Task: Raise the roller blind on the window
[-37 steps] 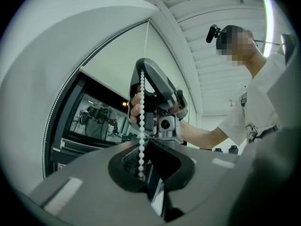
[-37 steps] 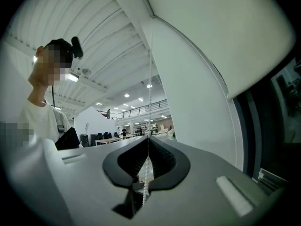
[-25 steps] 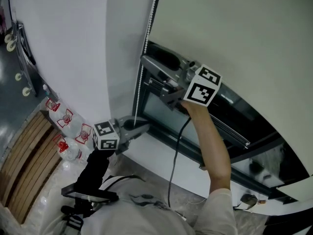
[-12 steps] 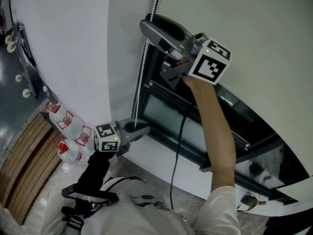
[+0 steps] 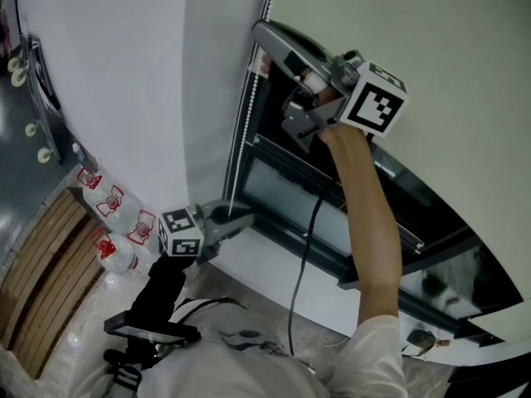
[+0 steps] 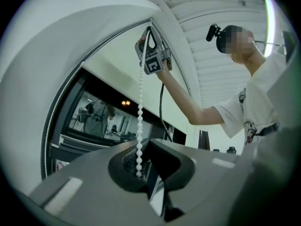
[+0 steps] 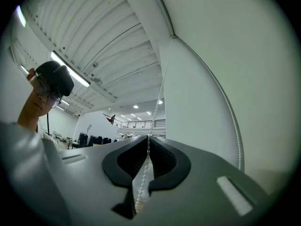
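A pale roller blind [image 5: 431, 31] covers the upper part of the dark window [image 5: 290, 193]. Its white bead chain [image 5: 242, 131] hangs down the window's left edge. My right gripper [image 5: 262, 46] is high up at the chain; its jaws have just been closing and now stand shut with the chain [image 7: 143, 178] between them, the tips [image 7: 148, 138] meeting. Lower down, near the sill, my left gripper [image 5: 245, 215] is shut on the same chain [image 6: 140, 112], which runs taut from its jaws [image 6: 147, 141] up to the right gripper [image 6: 153, 62].
A second strand of chain [image 7: 235, 126] curves down at the right. A black cable [image 5: 303, 255] hangs from the right gripper along the arm. Water bottles [image 5: 108, 201] with red labels and wooden slats [image 5: 41, 272] lie at the lower left, below the white sill [image 5: 282, 272].
The right gripper has risen along the bead chain, from the window's middle to near the blind's edge, and closed on it. The left gripper has stayed in place.
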